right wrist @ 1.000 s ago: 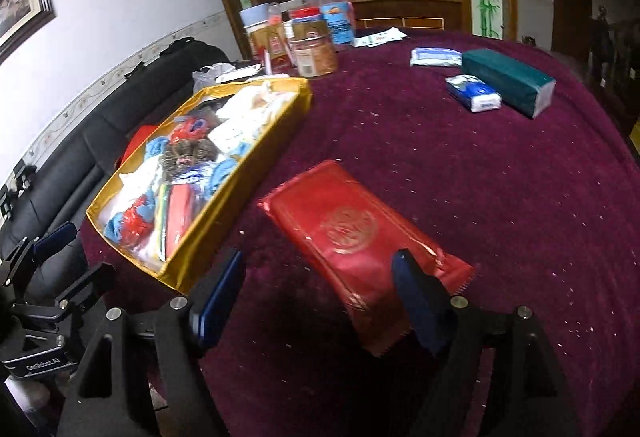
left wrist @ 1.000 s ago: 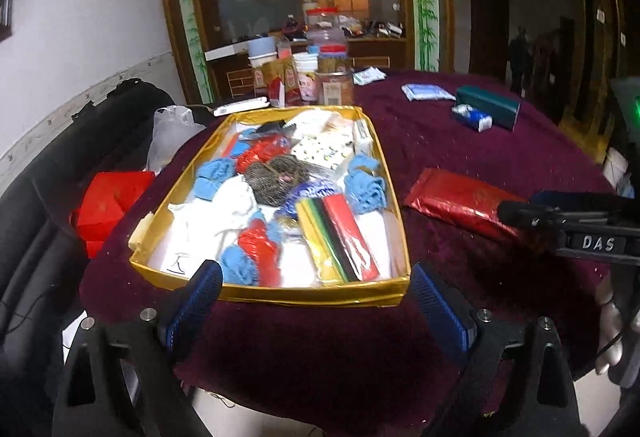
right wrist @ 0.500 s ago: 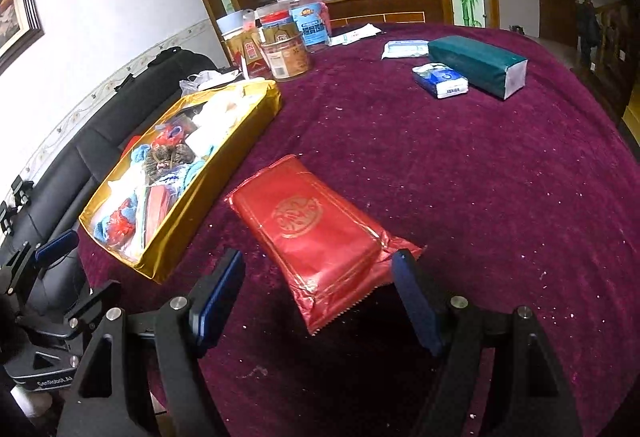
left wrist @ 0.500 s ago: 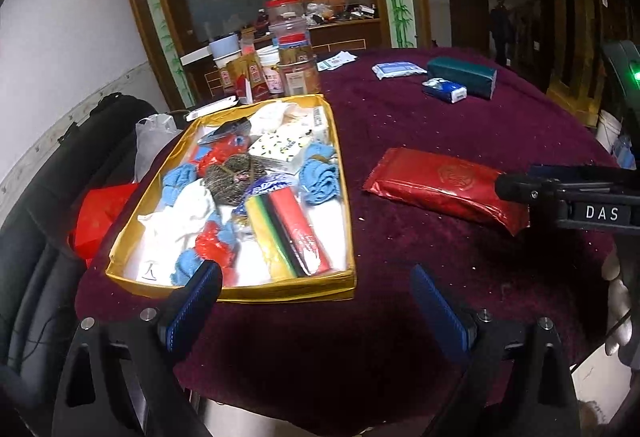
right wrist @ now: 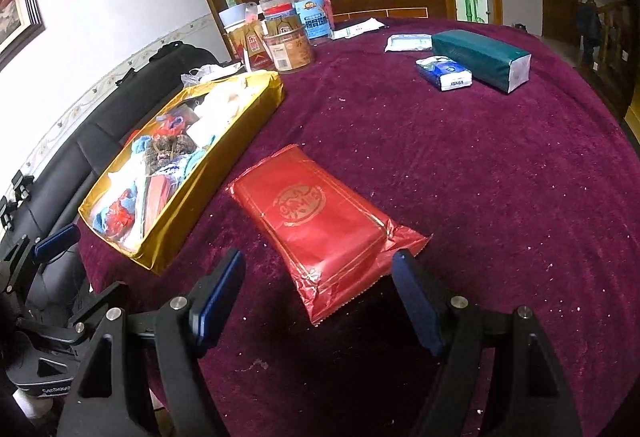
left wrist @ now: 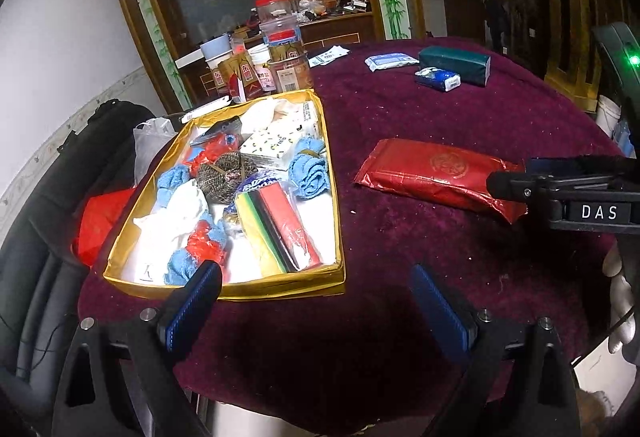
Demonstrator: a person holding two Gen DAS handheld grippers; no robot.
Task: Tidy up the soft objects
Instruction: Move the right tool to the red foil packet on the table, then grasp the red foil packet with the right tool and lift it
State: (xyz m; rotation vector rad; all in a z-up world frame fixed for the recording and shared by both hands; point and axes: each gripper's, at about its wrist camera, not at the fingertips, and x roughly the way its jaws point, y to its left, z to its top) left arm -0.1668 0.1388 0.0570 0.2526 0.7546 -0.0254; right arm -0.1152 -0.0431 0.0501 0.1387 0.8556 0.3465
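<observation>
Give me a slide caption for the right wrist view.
Open right gripper poised over a red foil packet beside a gold box of soft items.

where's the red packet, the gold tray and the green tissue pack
red packet (right wrist: 316, 221), right wrist view, on its round gold emblem
gold tray (left wrist: 280, 283), left wrist view, near wall
green tissue pack (right wrist: 476, 55), right wrist view, top face

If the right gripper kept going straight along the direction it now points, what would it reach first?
Most likely the flat red foil packet lying on the purple velvet tablecloth: its crimped near end sits between the right gripper's open jaws, untouched. Depth is hard to judge, so it might meet the cloth just short of it.
</observation>
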